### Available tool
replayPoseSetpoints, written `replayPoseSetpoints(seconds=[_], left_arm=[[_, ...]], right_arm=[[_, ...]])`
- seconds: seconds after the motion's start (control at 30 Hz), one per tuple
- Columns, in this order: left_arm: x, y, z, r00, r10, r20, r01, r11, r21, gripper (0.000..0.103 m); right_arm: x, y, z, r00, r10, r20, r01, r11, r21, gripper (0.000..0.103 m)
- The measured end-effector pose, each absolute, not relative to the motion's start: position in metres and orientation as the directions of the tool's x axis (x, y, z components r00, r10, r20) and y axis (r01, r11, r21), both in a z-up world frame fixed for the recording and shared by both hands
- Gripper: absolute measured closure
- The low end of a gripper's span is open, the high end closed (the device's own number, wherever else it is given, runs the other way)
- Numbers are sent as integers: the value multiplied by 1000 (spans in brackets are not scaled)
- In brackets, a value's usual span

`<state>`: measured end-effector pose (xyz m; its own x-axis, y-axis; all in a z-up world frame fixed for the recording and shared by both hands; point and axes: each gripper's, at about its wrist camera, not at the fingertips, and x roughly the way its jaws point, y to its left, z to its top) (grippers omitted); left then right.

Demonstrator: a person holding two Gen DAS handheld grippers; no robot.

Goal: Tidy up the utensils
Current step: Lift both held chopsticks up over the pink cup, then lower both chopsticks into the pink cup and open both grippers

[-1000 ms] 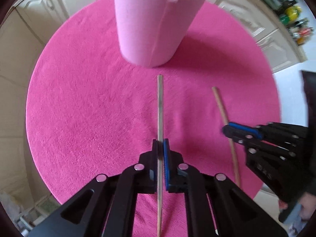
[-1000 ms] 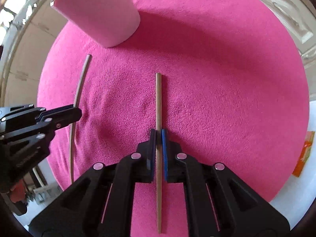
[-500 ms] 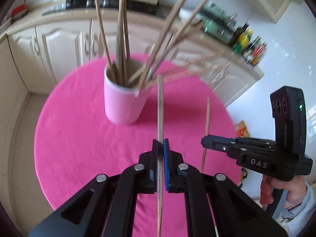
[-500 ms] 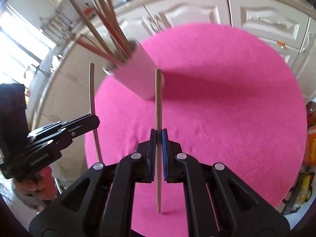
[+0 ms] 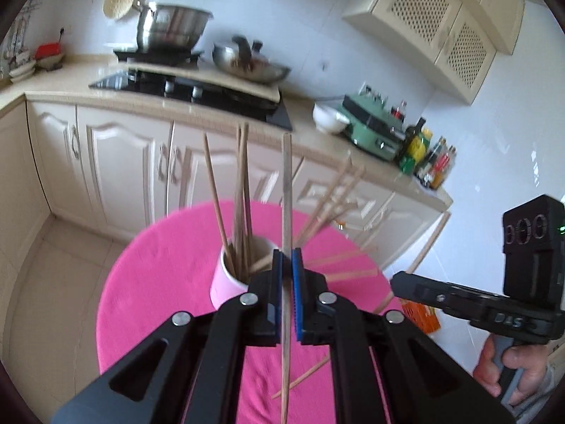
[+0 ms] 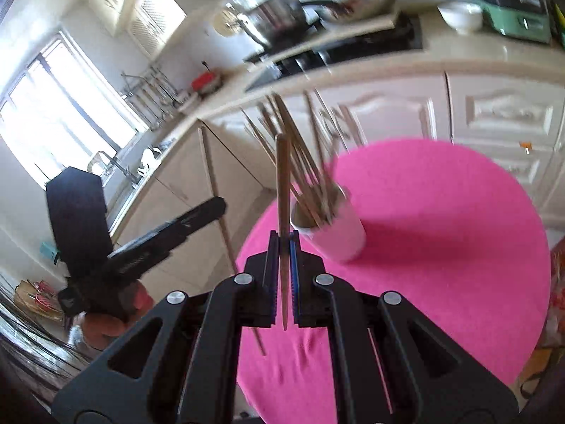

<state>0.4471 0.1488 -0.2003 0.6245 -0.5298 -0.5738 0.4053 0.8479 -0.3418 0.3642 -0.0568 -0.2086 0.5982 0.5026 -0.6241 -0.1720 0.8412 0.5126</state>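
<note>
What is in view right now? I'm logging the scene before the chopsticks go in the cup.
Table cloth: one, pink, round table.
Cup: one, pink, on the cloth, full of wooden chopsticks.
Loose chopsticks: a few, wooden, lying on the cloth.
Pot: one, steel, on the stove.
Bowl: one, white, on the counter.
Appliance: one, green, beside the bowl.
Held chopsticks: two, wooden, one per gripper.
Left gripper: black, shut on one.
Right gripper: black, shut on one.
</note>
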Motion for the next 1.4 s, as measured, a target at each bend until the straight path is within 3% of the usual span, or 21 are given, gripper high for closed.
replayPoseSetpoints(seconds=[0.37, 0.67, 0.97, 1.4], left_arm=[[487, 150, -168, 764, -480, -431, 376, 874, -307, 98], [515, 147, -162, 828, -440, -348, 331, 884, -331, 98], [529, 135, -179, 849, -404, -342, 298, 899, -322, 98], [529, 123, -212, 796, -419, -437, 321, 904, -282, 98]], right_arm=[[414, -21, -159, 687, 447, -573, -245, 885, 396, 97], [443, -15, -156, 713, 364, -599, -219, 928, 303, 97], [441, -21, -168, 729, 298, -616, -189, 953, 238, 97], [433, -6, -167, 745, 280, -606, -227, 960, 164, 97]])
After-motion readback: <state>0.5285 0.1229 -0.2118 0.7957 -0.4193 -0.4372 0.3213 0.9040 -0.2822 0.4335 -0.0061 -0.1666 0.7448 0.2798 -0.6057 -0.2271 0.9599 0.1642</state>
